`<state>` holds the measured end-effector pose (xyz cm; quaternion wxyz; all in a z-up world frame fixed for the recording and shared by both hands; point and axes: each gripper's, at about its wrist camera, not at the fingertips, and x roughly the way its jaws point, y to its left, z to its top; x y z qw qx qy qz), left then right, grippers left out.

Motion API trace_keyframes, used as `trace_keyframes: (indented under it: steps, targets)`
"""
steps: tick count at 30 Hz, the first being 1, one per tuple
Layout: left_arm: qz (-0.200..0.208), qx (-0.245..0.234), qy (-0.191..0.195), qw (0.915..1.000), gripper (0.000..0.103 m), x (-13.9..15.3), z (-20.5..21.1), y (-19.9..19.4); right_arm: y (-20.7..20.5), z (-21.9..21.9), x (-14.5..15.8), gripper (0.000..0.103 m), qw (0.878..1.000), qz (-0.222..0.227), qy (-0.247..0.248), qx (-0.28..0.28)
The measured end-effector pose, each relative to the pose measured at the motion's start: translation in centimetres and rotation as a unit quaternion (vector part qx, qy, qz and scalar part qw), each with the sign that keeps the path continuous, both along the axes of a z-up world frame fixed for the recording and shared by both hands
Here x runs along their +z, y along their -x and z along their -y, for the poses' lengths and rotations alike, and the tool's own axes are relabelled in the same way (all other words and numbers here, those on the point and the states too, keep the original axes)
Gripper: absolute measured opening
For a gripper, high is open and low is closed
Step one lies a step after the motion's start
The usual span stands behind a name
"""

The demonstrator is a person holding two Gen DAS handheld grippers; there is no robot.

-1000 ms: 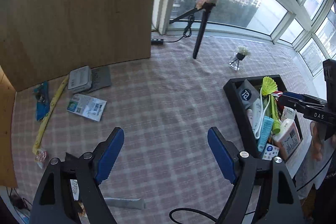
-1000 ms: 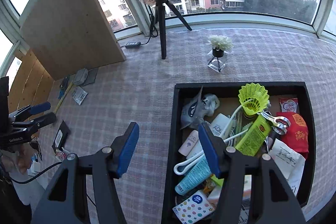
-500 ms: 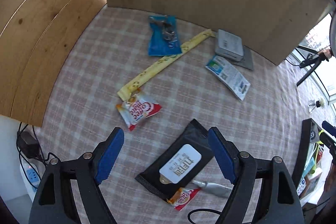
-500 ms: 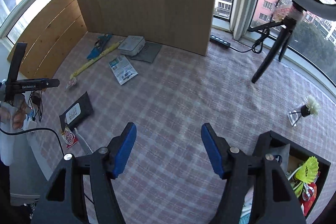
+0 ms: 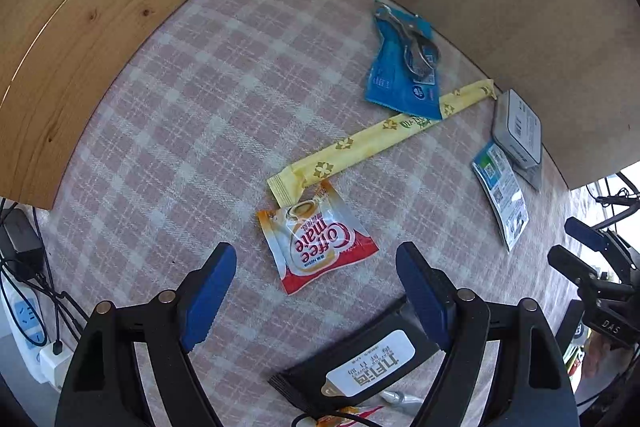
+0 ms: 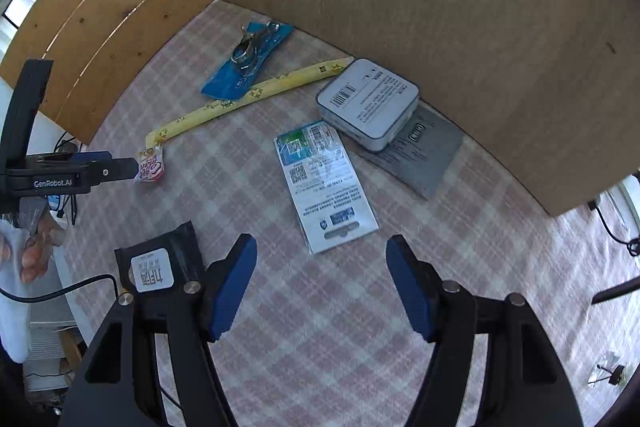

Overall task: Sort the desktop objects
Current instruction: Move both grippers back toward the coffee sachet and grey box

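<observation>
Both blue-padded fingers of the left gripper are standing wide apart, hovering over a Coffee-mate sachet lying on the checked tablecloth, touching a yellow stick packet. Right wrist view: the right gripper is gaping wide, holding nothing, near a white leaflet packet beside a white box.

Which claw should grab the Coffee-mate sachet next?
Left. The left claw is open with the Coffee-mate sachet just ahead between its fingers; the right claw faces the white leaflet.
</observation>
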<state>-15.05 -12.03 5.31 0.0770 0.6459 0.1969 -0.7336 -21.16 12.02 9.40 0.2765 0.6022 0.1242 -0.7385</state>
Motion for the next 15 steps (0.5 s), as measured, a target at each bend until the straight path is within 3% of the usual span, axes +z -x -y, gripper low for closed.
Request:
trace_keyframes:
  steps: [5, 15]
  targets:
    - [0.018, 0.007, -0.008, 0.9998, 0.081, -1.5, 0.0, 0.3, 2.0, 1.5, -2.5, 0.066, 1.0, 0.015, -0.017, 0.008]
    - [0.048, 0.004, -0.007, 0.9988, 0.081, -3.9, -1.0, 0.1, 3.9, 2.4, -4.0, 0.066, 0.999, 0.039, -0.008, 0.007]
